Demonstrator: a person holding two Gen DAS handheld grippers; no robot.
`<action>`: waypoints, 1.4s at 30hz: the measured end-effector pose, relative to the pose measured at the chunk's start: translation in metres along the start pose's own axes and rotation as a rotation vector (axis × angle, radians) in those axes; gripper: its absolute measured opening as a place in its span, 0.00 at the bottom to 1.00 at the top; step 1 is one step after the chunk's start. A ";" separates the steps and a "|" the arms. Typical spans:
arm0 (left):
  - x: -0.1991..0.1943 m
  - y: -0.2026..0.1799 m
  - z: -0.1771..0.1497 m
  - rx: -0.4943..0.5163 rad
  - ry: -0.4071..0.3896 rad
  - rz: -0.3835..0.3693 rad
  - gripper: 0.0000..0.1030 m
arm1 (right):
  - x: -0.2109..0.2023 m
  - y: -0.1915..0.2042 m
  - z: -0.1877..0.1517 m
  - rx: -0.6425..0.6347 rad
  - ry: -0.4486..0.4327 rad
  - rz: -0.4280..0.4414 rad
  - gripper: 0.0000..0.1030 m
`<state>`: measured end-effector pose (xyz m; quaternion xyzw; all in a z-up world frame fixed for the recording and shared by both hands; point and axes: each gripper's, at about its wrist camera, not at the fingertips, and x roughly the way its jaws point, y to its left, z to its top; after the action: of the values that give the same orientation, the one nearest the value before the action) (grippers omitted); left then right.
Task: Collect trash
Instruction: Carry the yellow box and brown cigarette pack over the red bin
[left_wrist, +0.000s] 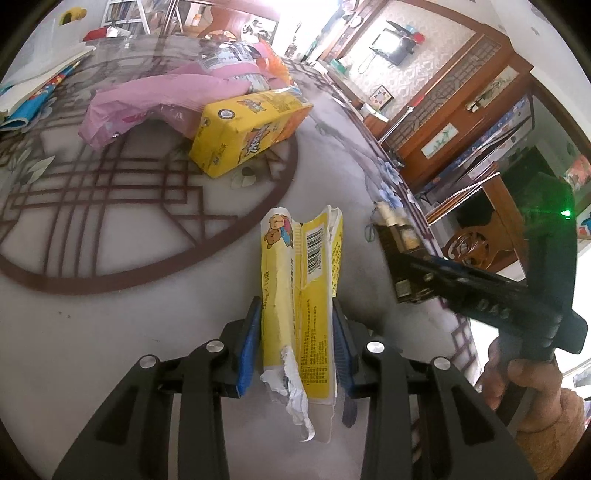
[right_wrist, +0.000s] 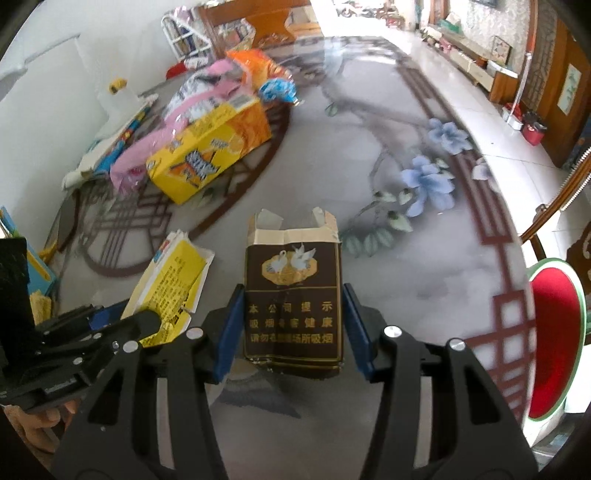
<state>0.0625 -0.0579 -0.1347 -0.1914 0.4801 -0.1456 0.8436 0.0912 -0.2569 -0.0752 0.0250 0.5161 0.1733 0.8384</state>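
Painted glass tabletop (left_wrist: 110, 332) below, and both claws are loaded: left gripper (left_wrist: 295, 343) pinches the torn yellow carton (left_wrist: 303, 295) between its blue pads, right gripper (right_wrist: 293, 328) clamps the brown cigarette pack (right_wrist: 293, 295). More litter, a yellow box (left_wrist: 251, 133) and pink bag (left_wrist: 166, 96), sits behind.

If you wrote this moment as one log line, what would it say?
left gripper: shut on torn yellow packet | right gripper: shut on brown cigarette pack

The left gripper (left_wrist: 297, 328) squeezes a torn yellow box (left_wrist: 303, 291) with a bear on it. The right gripper (left_wrist: 402, 266) holds a brown pack (left_wrist: 397, 236) nearby. A bigger yellow box (left_wrist: 247, 133) lies by a pink bag (left_wrist: 166, 99) on the table (left_wrist: 110, 314).
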 end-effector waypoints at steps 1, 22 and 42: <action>0.000 0.000 0.000 -0.002 -0.001 -0.001 0.32 | -0.004 -0.003 0.001 0.012 -0.013 0.005 0.48; -0.038 -0.057 0.004 0.055 -0.083 -0.070 0.32 | -0.101 -0.024 -0.035 0.035 -0.191 0.067 0.48; -0.017 -0.166 0.001 0.164 -0.043 -0.183 0.32 | -0.140 -0.108 -0.075 0.233 -0.282 0.056 0.48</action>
<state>0.0444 -0.1974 -0.0442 -0.1679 0.4291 -0.2565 0.8496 -0.0030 -0.4125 -0.0140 0.1604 0.4093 0.1306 0.8886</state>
